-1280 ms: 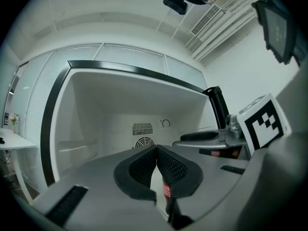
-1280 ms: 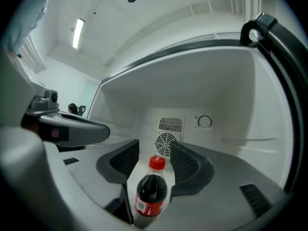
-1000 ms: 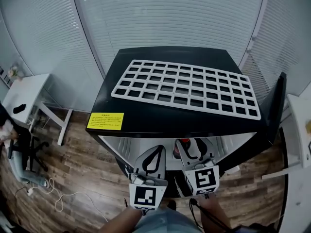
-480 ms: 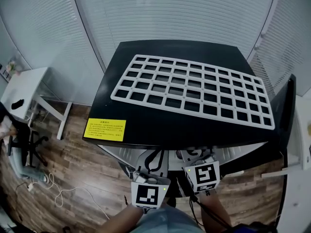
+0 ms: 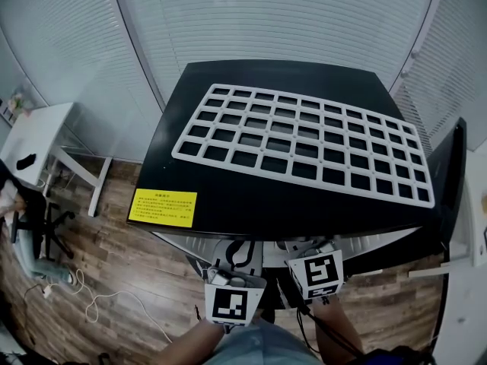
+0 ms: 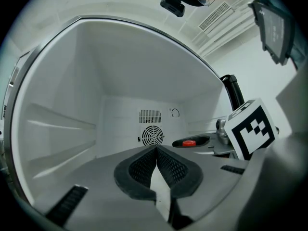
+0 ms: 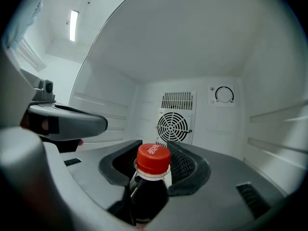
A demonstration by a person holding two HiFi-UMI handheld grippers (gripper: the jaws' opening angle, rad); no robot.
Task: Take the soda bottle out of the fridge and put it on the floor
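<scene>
The soda bottle [image 7: 150, 186] holds dark liquid under a red cap [image 7: 153, 158] and stands inside the white fridge. My right gripper [image 7: 153, 150] has its jaws on either side of the bottle's neck and they are closing; a small gap still shows beside the left pad. In the left gripper view the red cap [image 6: 188, 142] sits between the right gripper's jaws. My left gripper [image 6: 156, 148] is shut and empty, inside the fridge to the left of the bottle. In the head view both grippers [image 5: 242, 244] [image 5: 304, 243] reach under the fridge's black top [image 5: 266, 196], which hides the bottle.
A white grid rack [image 5: 304, 139] lies on the fridge top, with a yellow label [image 5: 162, 207] near its front edge. The fridge door [image 5: 450, 166] stands open at the right. A fan grille [image 7: 173, 126] and a dial [image 7: 224, 94] are on the back wall. Wood floor [image 5: 122, 280] lies below.
The head view has tilted so the fridge top now covers the bottle and the jaw tips. Both grippers have gone deeper into the fridge.
</scene>
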